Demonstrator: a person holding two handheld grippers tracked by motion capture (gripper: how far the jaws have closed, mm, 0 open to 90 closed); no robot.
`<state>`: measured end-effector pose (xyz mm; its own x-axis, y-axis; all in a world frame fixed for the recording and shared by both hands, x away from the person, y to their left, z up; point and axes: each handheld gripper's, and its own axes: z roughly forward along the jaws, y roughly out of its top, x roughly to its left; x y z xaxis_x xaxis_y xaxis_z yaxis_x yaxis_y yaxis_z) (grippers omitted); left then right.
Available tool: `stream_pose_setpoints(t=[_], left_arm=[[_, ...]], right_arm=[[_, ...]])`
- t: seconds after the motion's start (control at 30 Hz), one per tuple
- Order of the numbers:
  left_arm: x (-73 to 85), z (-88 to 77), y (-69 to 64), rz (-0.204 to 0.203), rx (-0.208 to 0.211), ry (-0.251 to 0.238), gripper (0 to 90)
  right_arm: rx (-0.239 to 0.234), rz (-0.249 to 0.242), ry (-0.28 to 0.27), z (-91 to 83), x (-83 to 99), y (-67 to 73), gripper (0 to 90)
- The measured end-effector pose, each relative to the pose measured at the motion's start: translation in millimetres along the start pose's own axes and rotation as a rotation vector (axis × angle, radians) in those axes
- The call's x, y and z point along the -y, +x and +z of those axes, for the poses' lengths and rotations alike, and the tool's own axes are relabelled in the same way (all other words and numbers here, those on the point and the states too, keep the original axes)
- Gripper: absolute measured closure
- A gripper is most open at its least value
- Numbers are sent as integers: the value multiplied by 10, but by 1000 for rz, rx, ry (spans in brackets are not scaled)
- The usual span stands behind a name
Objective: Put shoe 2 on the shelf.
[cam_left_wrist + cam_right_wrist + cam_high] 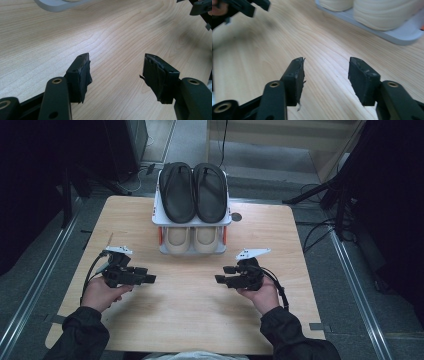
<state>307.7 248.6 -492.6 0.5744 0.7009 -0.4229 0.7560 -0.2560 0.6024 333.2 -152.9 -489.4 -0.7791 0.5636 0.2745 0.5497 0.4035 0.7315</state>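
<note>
- A white two-tier shoe rack (192, 221) is standing at the far side of the table (190, 320), ahead of both grippers and midway between them; it is probably keeping the two pairs stacked and reachable from the front.
- A pair of black sandals (195, 191) is lying side by side on the rack's top shelf, toes toward the person.
- A pair of cream shoes (192, 239) is sitting on the lower shelf, toes poking out toward the grippers; in the right gripper view they are lying just ahead and to the right of the jaws.
- The left gripper (150, 279) is hovering low over bare wood, jaws spread apart with nothing between them, pointing inward toward the other gripper.
- The right gripper (220, 279) is likewise released and gaping, with nothing in it, aiming inward across the table.
- Both forearms are coming in from the near edge, hands wrapped around the handles, the two tools mirroring each other, well apart from the rack.
</note>
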Motion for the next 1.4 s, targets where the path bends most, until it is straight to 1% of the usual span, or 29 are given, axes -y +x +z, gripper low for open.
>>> stream_pose_setpoints(t=[0.03, 0.07, 0.13, 0.23, 0.27, 0.37, 0.6, 0.63, 0.77, 0.87, 0.93, 1.1, 1.17, 1.2, 1.27, 1.33, 1.37, 1.4], left_arm=[[-2, 0, -4, 1, 1, 2, 389], [-2, -2, -9, 3, 0, 4, 389], [-6, -2, -19, 9, 2, 1, 389], [-7, 4, -25, 13, 1, 3, 384], [-7, 5, -23, 14, 1, 4, 383], [-8, 2, -10, 6, 0, 4, 379], [-10, 12, 11, -6, -12, 7, 369], [-8, 17, 9, -7, -12, 8, 368], [-5, 24, -4, 10, -17, 4, 365], [-6, 33, -1, -3, -24, -1, 335], [-4, 36, 1, -5, -27, -5, 325], [-1, 42, 6, -8, -36, -6, 317], [0, 44, 7, -12, -36, -7, 314], [-1, 47, 8, -12, -40, -4, 313], [0, 60, -9, -18, -60, -9, 315], [0, 66, -25, -6, -71, -19, 314], [0, 73, -32, -4, -79, -21, 314], [1, 79, -33, -1, -83, -21, 304]], right_arm=[[2, 4, -1, 0, 15, -8, 469], [13, 12, 1, -3, 19, -13, 473], [9, 19, -10, -13, 9, -33, 472], [41, 16, -39, -55, -17, -83, 460], [49, 22, -49, -72, -19, -110, 459], [52, 64, -61, -112, -11, -188, 451], [82, 89, -83, -177, -3, -277, 427], [85, 94, -84, -185, -2, -283, 423], [93, 97, -90, -216, 6, -305, 415], [95, 95, -95, -234, 8, -304, 420], [84, 99, -99, -237, 10, -312, 440], [88, 92, -100, -237, 14, -317, 419], [89, 98, -100, -241, 14, -319, 414], [85, 100, -100, -242, 15, -322, 413], [81, 103, -97, -239, 18, -329, 400], [76, 103, -86, -231, 22, -337, 378], [84, 103, -85, -226, 23, -337, 369], [98, 103, -86, -216, 23, -330, 337]])
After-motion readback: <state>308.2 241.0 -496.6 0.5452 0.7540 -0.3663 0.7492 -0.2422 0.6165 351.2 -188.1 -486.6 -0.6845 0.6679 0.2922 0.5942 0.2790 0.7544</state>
